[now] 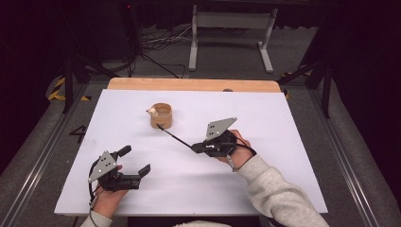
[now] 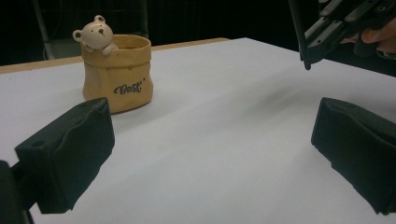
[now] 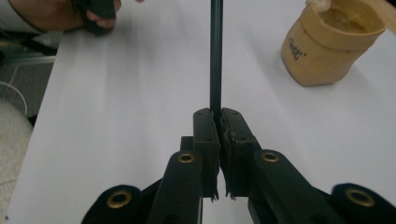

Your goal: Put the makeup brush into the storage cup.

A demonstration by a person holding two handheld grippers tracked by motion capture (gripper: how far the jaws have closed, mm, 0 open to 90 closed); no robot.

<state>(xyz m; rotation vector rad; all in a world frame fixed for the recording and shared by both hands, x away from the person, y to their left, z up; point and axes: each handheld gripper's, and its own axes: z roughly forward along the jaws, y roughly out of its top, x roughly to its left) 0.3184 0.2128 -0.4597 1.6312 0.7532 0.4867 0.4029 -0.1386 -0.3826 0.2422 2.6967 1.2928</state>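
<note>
Beyond the far edge of the white surface (image 1: pixel 265 189): dark floor, a tangle of cables (image 1: pixel 158 42) and the legs of a grey metal stand (image 1: pixel 231 35). Along that far edge, a strip of bare wood (image 1: pixel 189 84).

On the surface, toward its far middle: a small tan pot (image 1: pixel 161 116) shaped like a paper sack, upright, with a pale bear figure (image 2: pixel 96 33) leaning over its rim and the dark word "Best" on its side. Nothing between pot and either claw but bare white sheet.

Right of centre, held above the surface: right claw (image 3: pixel 217 122), jaws pressed together on a thin black rod (image 1: pixel 176 137). Rod slanted from the claw toward the pot, its far tip at the pot's base; touching or just short, cannot tell.

Near the front left corner: left claw (image 1: pixel 134 160), jaws spread wide with nothing between them, well apart from the pot, aimed across the surface toward it. Grey three-cornered plate (image 1: pixel 220 127) on top of the right claw, tilted.
</note>
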